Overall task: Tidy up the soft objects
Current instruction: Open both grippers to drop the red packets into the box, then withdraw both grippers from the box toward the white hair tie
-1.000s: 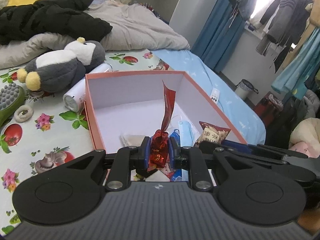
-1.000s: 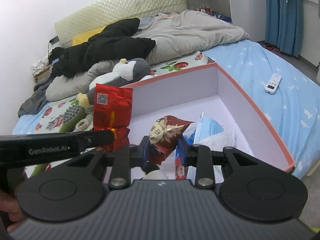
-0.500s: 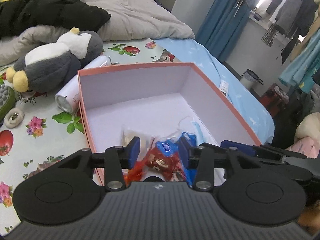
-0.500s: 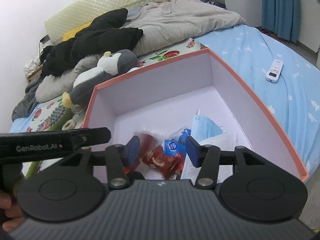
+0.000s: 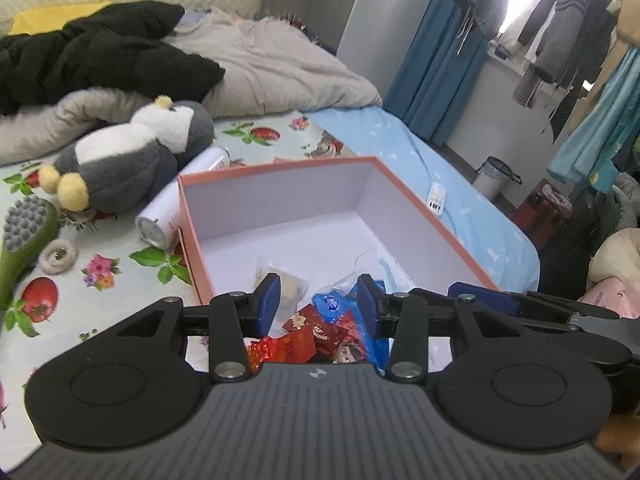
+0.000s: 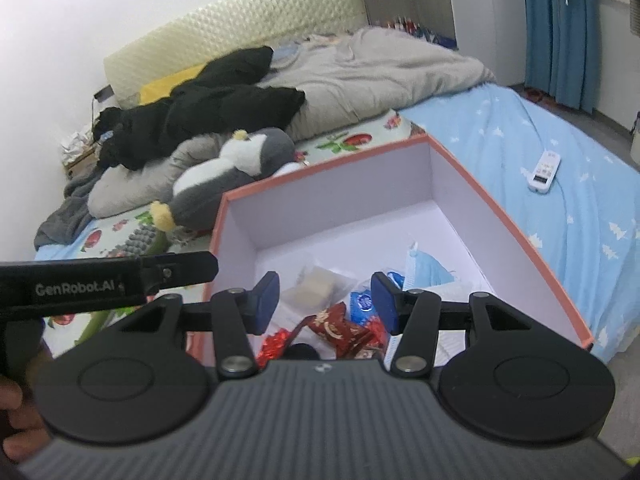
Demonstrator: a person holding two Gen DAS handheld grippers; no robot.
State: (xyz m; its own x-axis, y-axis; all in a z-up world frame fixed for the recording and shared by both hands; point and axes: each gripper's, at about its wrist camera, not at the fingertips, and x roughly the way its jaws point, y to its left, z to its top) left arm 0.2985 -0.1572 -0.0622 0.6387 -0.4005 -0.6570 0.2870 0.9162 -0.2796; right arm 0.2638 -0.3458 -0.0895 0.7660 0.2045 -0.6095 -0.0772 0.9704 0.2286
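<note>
An orange-rimmed box (image 5: pixel 280 168) (image 6: pixel 320 169) with a white inside lies on the bed. At its near end lie red snack packets (image 5: pixel 308 336) (image 6: pixel 340 328), a blue packet (image 5: pixel 336 304) (image 6: pixel 362 302), a beige packet (image 5: pixel 292 284) (image 6: pixel 316 288) and a blue face mask (image 6: pixel 428 272). My left gripper (image 5: pixel 318 298) hangs open just above this pile, with nothing between its pads. Beside it my right gripper (image 6: pixel 325 298) is open and empty too, over the same corner. A grey and white plush penguin (image 5: pixel 132 164) (image 6: pixel 224 176) lies left of the box.
A white can (image 5: pixel 168 216) rests against the box's left wall. A green massage brush (image 5: pixel 24 232) and a hair ring (image 5: pixel 60 254) lie further left. Black clothes (image 5: pixel 100 52) and a grey duvet (image 5: pixel 280 68) fill the back. A white remote (image 6: pixel 544 170) lies on the blue sheet at the right.
Both grippers held red packets a second ago. They opened and the packets now lie in the box's near end. Both views then tipped back up slightly.
</note>
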